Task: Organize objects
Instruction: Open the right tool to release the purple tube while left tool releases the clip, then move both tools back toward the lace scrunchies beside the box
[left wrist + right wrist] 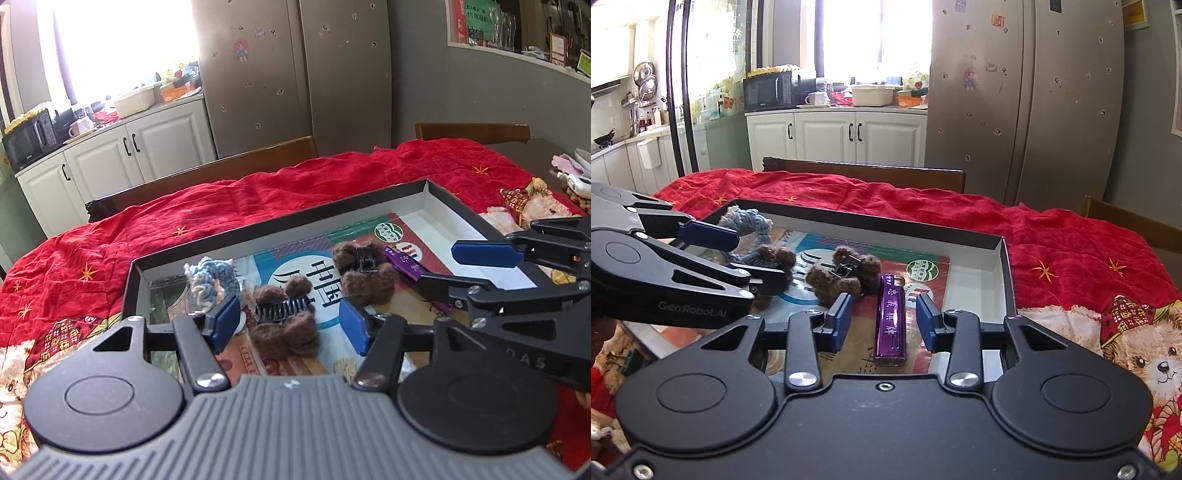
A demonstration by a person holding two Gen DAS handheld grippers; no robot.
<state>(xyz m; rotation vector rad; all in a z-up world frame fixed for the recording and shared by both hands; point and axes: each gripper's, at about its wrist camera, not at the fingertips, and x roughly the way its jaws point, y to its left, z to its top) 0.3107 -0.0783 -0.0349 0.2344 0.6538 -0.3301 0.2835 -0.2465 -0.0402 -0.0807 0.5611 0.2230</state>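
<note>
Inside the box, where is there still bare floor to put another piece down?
The white corner of the box past the purple lighter is bare. The middle and left are crowded: two brown hair clips and a blue knitted piece.

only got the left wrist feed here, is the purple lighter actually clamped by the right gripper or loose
Observer: Loose. In the right wrist view the purple lighter lies flat on the tray floor between the open jaws of the right gripper, with a gap on each side.
Operator: my view cuts its near end off, is it whole
Observer: Yes, its squared near end shows, resting on the printed sheet.
Operator: anything to the right of it in the tray
Observer: Only bare white floor up to the tray's right wall.
Operator: and outside that wall
Observer: A teddy bear print on the red cloth.
</note>
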